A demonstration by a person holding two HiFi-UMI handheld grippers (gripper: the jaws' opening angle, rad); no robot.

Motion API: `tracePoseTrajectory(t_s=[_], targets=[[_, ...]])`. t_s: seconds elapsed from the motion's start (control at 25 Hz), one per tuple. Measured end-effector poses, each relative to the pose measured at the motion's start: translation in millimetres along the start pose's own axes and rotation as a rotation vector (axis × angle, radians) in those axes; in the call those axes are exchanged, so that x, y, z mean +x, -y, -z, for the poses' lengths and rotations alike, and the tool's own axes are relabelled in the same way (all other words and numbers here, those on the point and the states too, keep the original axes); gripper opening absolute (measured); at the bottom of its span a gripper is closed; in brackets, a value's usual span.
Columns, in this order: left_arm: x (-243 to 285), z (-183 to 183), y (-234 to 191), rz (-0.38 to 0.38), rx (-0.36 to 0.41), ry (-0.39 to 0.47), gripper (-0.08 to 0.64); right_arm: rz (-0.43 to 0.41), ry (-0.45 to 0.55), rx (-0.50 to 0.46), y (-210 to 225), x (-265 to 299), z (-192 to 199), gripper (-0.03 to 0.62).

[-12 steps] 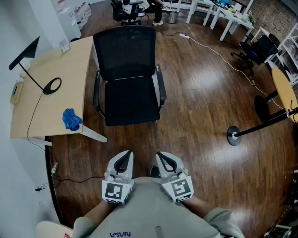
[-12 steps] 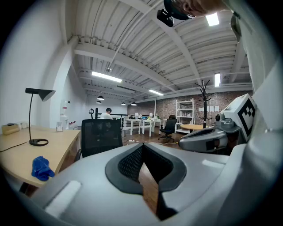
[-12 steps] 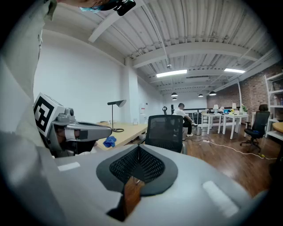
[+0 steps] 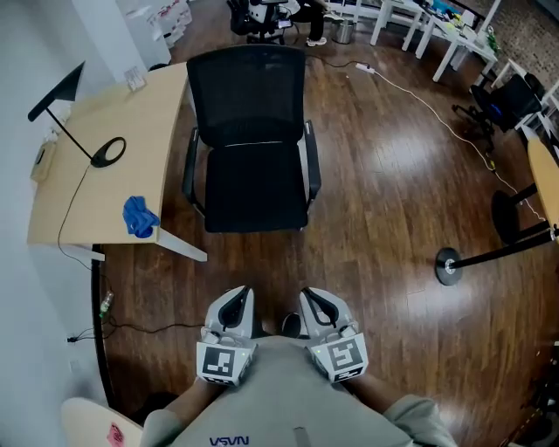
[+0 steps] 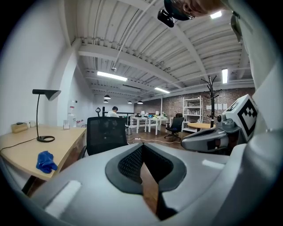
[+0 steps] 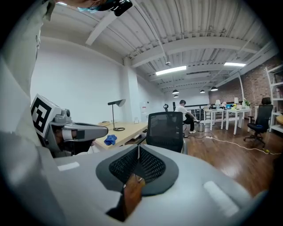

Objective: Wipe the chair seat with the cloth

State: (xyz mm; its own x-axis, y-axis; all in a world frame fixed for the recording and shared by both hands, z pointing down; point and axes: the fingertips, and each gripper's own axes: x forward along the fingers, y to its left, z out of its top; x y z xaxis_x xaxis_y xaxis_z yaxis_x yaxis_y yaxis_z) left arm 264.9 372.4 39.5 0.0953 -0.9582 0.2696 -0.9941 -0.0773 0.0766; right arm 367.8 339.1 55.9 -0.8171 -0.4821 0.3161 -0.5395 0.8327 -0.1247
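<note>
A black office chair (image 4: 251, 140) with a mesh back stands on the wood floor, its seat (image 4: 256, 196) bare and facing me. A crumpled blue cloth (image 4: 139, 216) lies on the near corner of the wooden desk (image 4: 131, 140) to the chair's left; it also shows in the left gripper view as the blue cloth (image 5: 45, 161) and in the right gripper view as the cloth (image 6: 109, 140). My left gripper (image 4: 234, 302) and right gripper (image 4: 315, 301) are held side by side close to my body, well short of the chair. Both are shut with nothing between the jaws.
A black desk lamp (image 4: 74, 113) stands on the desk, its cable trailing to the floor. A white cable (image 4: 428, 100) runs across the floor at the right. A round stand base (image 4: 449, 264) sits at right. More chairs and white tables (image 4: 410, 22) are at the back, where a person sits.
The view has shifted slightly: chair and desk sit a little to the right and lower in the head view. Both grippers stay shut, close to my body.
</note>
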Motion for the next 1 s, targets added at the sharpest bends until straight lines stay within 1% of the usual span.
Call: tracePoseTrajectory(t_s=[0.16,0.32,0.44,0.52,0.6,0.68,0.76,0.92,1.0], targets=[[14,6,-21,-0.031,-0.027,-0.012,0.004,-0.008,-0.022,-0.010,4,21,-1,0.017],[31,5,-57,-0.024,-0.045,-0.012,0.005,0.003,-0.037,-0.017,3,58,-8,0.021],[45,1,-91,-0.019,-0.047,-0.004,0.005,0.005,-0.039,-0.038,2,95,-18,0.028],[54,-3,-117,-0.031,-0.053,0.018,0.005,0.005,-0.047,-0.054,1,121,-29,0.031],[60,-10,-145,-0.043,-0.055,0.013,0.005,-0.004,-0.049,-0.064,-5,148,-42,0.034],[64,-16,-172,-0.057,-0.054,0.003,0.005,-0.027,-0.043,-0.081,-15,178,-55,0.038],[68,-20,-199,-0.073,-0.058,0.011,0.005,-0.060,-0.040,-0.106,-28,207,-67,0.046],[66,-26,-250,-0.112,-0.071,0.029,0.005,-0.145,-0.028,-0.149,-61,262,-87,0.044],[61,-26,-278,-0.145,-0.077,0.028,0.005,-0.187,-0.022,-0.174,-80,290,-99,0.044]])
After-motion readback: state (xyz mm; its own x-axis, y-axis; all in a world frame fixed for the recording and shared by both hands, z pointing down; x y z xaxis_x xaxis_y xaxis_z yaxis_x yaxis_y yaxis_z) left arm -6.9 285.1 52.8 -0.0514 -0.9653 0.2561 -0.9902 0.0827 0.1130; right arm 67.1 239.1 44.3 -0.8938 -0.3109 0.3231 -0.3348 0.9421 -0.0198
